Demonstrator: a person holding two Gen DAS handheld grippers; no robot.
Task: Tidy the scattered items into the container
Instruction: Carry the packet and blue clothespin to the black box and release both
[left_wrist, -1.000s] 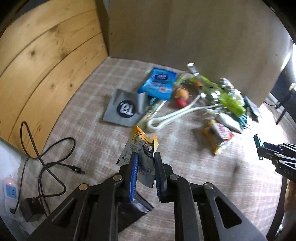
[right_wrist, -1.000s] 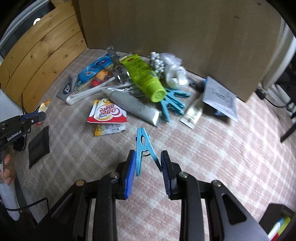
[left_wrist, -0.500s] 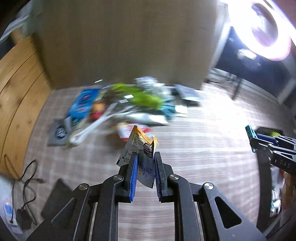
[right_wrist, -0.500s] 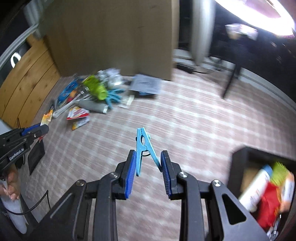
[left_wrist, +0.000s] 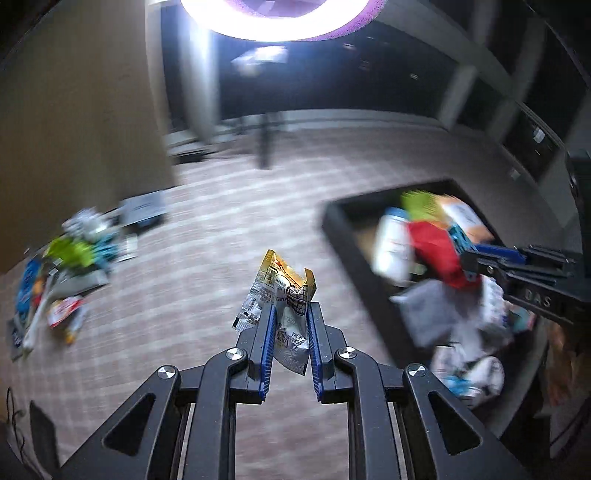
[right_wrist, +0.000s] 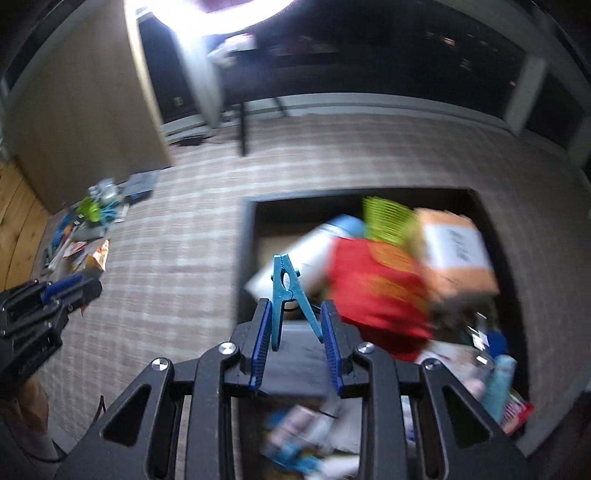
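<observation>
My left gripper (left_wrist: 291, 314) is shut on a crumpled yellow and silver sachet (left_wrist: 286, 295), held above the carpet just left of the black container (left_wrist: 347, 236). My right gripper (right_wrist: 295, 314) is shut on a blue clothespin (right_wrist: 288, 288) and hovers over the near left edge of the container (right_wrist: 245, 236). The container holds a red packet (right_wrist: 376, 291), a white bottle (right_wrist: 310, 251), an orange box (right_wrist: 454, 251) and a green item (right_wrist: 384, 221). The right gripper shows at the right in the left wrist view (left_wrist: 480, 258). The left gripper shows at the left in the right wrist view (right_wrist: 74, 288).
The pile of scattered items (left_wrist: 66, 266) lies on the plaid carpet at the far left, by a tall wooden panel (left_wrist: 74, 129); it also shows in the right wrist view (right_wrist: 88, 225). A thin dark stand leg (right_wrist: 243, 125) rises behind. A bright ring light (left_wrist: 277, 18) glares above.
Both grippers have swung right, away from the pile, to the black container, each still holding its item. The right gripper is now over the container.
</observation>
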